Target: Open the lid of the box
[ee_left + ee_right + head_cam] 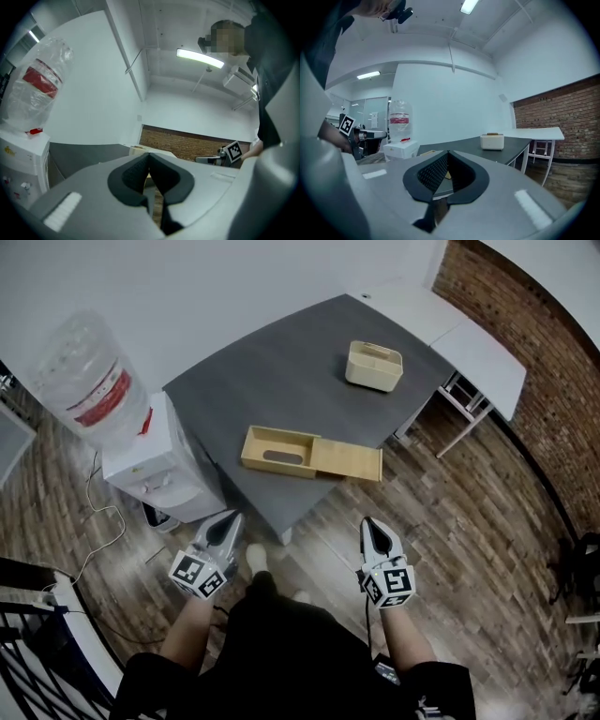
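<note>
Your left gripper (231,519) and right gripper (368,524) are clenched empty; only your head view shows the sliding lid (349,463) half out of the flat pale wooden box (278,452).

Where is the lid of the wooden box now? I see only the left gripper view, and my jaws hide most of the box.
Observer: The lid is slid out sideways from the wooden box; its free end overhangs the table edge.
Operator: Is the right gripper holding anything?
Observer: No, the right gripper is shut on nothing.
Operator: Anything else on the table?
Observer: A cream container, farther back.
</note>
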A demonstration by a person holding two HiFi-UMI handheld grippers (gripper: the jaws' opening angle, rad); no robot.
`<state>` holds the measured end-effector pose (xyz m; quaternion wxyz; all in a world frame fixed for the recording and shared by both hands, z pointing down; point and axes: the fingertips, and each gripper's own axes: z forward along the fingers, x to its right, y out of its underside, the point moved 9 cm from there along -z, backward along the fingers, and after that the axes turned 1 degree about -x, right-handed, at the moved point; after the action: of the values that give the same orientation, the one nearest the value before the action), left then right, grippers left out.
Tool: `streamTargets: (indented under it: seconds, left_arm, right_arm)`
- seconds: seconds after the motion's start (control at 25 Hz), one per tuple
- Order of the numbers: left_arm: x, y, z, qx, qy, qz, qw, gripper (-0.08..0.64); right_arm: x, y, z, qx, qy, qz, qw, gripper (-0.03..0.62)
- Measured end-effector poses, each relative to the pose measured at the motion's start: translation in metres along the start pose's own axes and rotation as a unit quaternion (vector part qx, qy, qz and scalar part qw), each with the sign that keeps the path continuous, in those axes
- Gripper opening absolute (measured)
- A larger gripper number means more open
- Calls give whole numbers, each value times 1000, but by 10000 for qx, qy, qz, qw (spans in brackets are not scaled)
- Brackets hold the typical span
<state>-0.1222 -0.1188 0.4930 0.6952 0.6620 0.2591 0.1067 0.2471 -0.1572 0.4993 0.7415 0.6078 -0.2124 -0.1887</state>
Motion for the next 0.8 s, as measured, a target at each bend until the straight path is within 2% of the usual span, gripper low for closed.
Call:
streamTargets:
  seconds: [0.16, 0.4, 0.6, 0.8]
  left_arm:
    - [4, 3, -17, -31, -157, -37, 9999, 0]
    - [0, 7, -20, -96, -4, -94, 9999, 0]
    - [-10, -6, -16, -17, 170, -2, 9999, 0]
    - [-24, -11, -26, 93, 95, -45, 9999, 0]
  right_arm:
    - [-8, 5, -11, 17, -19, 132, 9999, 2]
    - [-13, 1, -9, 62, 59, 85, 9999, 2]
    - [-25, -8, 2, 54, 30, 91, 9999, 2]
    - [-36, -7, 10, 36, 40, 80, 10000, 2]
